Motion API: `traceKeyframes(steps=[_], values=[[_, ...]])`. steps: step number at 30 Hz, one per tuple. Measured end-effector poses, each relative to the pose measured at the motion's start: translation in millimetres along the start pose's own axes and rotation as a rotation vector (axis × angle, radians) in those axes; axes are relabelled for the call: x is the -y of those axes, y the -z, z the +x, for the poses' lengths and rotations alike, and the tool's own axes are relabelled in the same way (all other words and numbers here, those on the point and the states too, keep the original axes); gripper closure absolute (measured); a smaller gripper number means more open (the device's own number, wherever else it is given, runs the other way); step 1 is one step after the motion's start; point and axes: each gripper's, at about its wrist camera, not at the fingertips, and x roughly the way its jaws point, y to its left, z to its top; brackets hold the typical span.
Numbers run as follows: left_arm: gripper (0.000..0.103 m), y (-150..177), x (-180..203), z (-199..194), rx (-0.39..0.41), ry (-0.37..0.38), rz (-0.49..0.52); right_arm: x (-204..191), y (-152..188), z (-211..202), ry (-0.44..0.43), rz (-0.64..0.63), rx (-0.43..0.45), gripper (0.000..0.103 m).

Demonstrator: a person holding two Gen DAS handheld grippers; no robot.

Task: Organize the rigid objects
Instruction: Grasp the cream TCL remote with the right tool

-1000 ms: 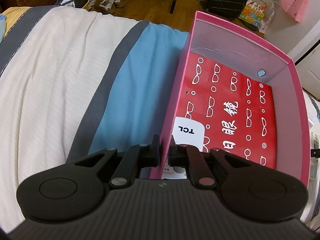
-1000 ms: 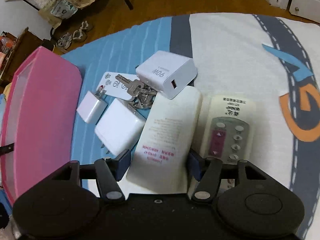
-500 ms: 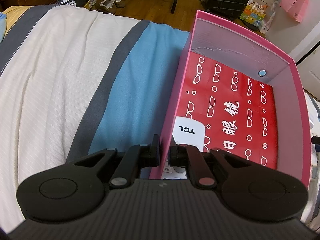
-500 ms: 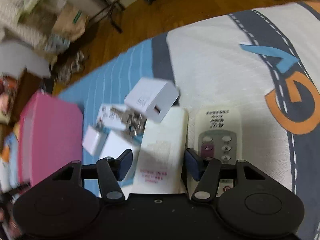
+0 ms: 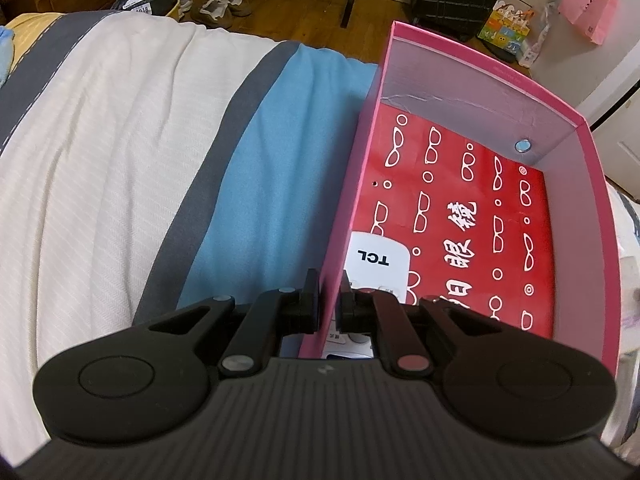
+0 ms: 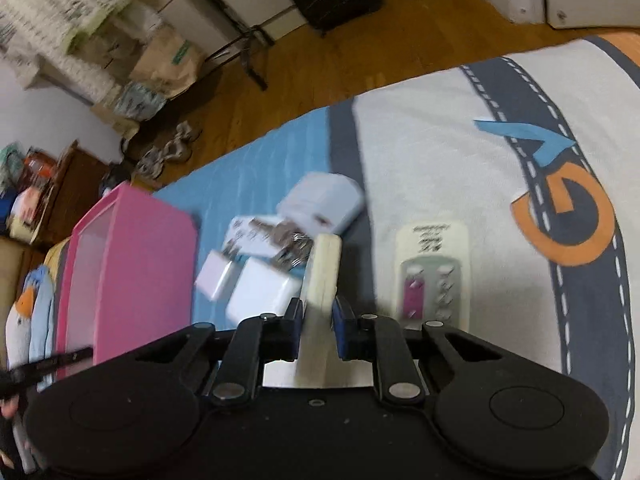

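Lifted since the earlier frame, the cream slab point(image 6: 325, 268) now stands on edge, where it lay flat among the chargers. At left of the left wrist view, the striped bedspread point(image 5: 120, 168); lower centre, the left gripper point(image 5: 329, 308) is clamped on the pink box point(image 5: 347, 216) wall, a TCL remote point(image 5: 376, 258) inside. In the right wrist view, the right gripper point(image 6: 316, 330) pinches the slab; white chargers point(image 6: 262, 294) lie left, a grey-buttoned remote point(image 6: 434, 272) right.

Pink box point(image 5: 472, 58), red lining with white glasses pattern point(image 5: 472, 184). White TCL remote point(image 5: 376, 258). Bedspread point(image 5: 120, 140) cream, grey, blue stripes. White chargers point(image 6: 262, 292); cream remote point(image 6: 434, 268), magenta panel.
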Motion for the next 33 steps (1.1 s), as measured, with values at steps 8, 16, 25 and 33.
traceKeyframes(steps=[8, 16, 25, 33], values=[[0.096, 3, 3, 0, 0.006, -0.010, 0.010, -32, 19, 9, -0.059, -0.127, -0.055, 0.081], [0.096, 1, 1, 0, 0.003, -0.005, 0.001, -38, 25, 29, 0.000, -0.165, -0.107, 0.071], [0.096, 0, -2, 2, -0.001, 0.005, -0.008, -38, 28, 16, 0.005, -0.105, -0.100, 0.048], [0.096, 1, -4, 3, 0.006, 0.013, -0.014, -56, 35, 31, 0.164, -0.029, -0.085, 0.034]])
